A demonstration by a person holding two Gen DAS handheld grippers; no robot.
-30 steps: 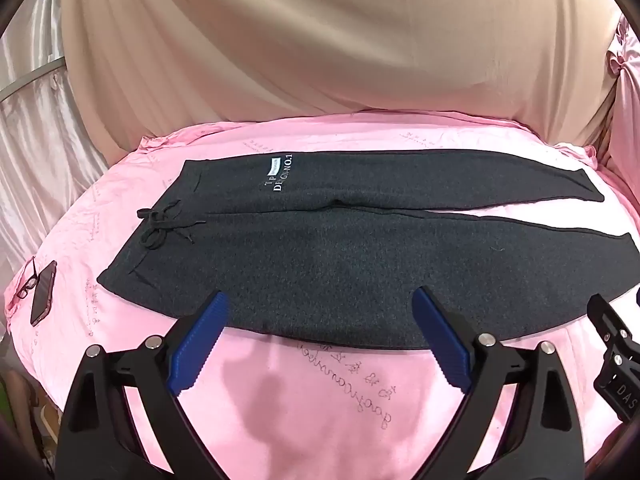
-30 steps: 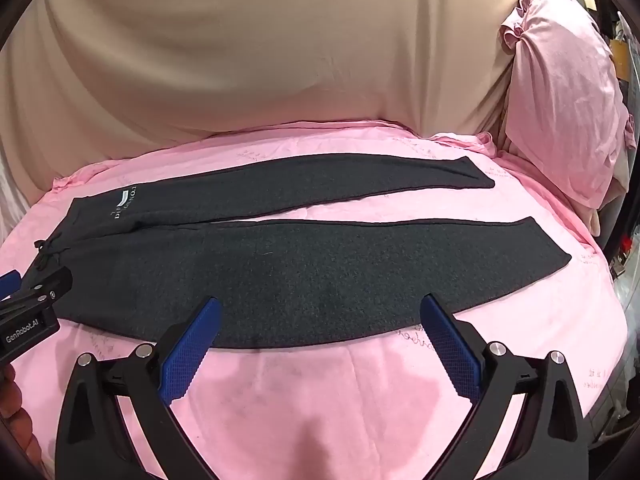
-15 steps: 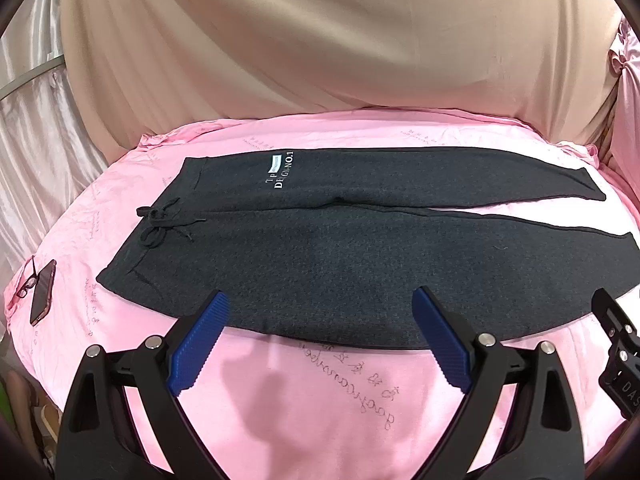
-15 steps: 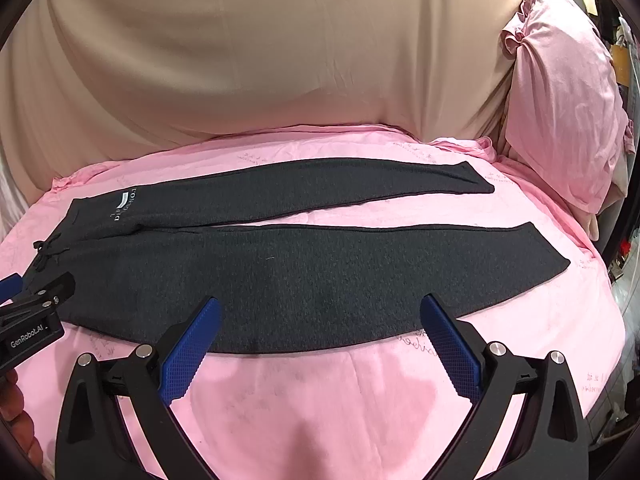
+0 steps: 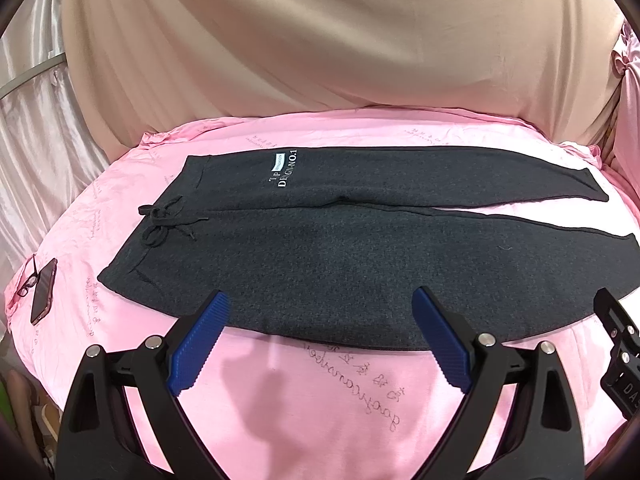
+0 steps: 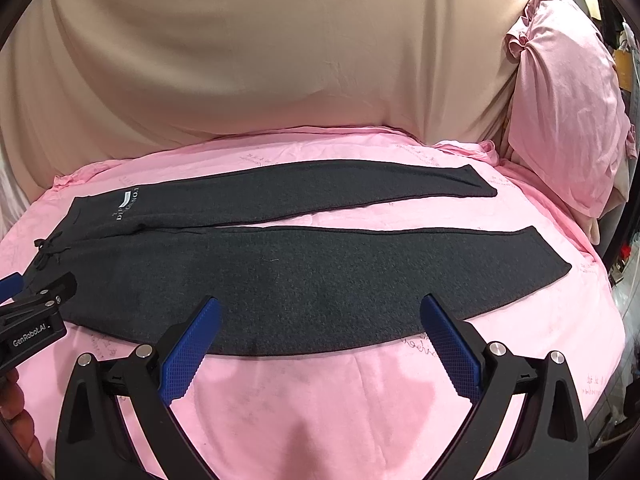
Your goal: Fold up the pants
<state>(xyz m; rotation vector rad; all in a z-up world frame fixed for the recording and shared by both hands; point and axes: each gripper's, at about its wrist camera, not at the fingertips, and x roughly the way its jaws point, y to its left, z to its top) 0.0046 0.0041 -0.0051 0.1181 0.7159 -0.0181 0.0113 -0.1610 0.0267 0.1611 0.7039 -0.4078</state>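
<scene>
A: Folding not yet begun. Pants laid flat on the pink bed, waistband left, legs spread to the right.

B: Confirmed. Left gripper and right gripper held near the front edge, fingers spread, nothing gripped. All folds left.

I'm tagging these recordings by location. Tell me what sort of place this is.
Most likely a bedroom: the pants lie flat on a bed with a pink sheet, a pink pillow stands at one end, and a phone and glasses rest near the edge.
</scene>
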